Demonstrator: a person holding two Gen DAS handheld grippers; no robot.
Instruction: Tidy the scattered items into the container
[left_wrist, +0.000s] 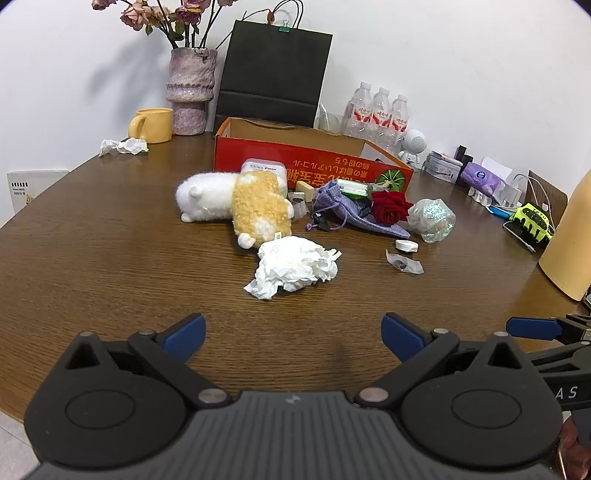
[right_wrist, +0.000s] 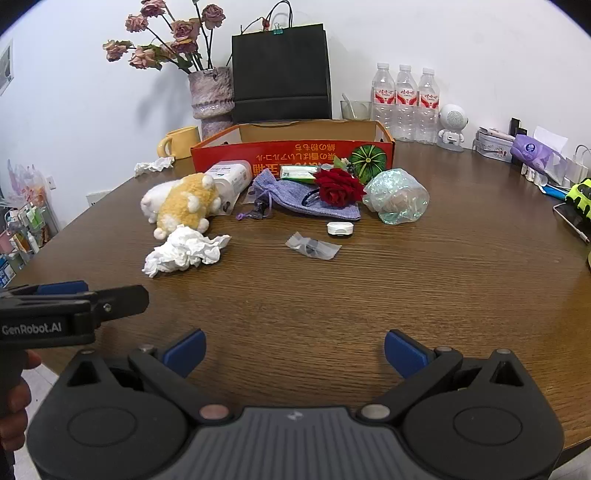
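Note:
An open red cardboard box stands at the back middle of the brown table. In front of it lie a white and yellow plush toy, a crumpled white tissue, a purple knit pouch, a red rose, a shiny cellophane bundle, a small white cap and a clear wrapper. My left gripper is open and empty, near the tissue. My right gripper is open and empty, short of the wrapper.
A vase of dried flowers, a yellow mug, a black paper bag, three water bottles and a small white robot figure line the back. Chargers and a purple pack sit at right. Another tissue lies back left.

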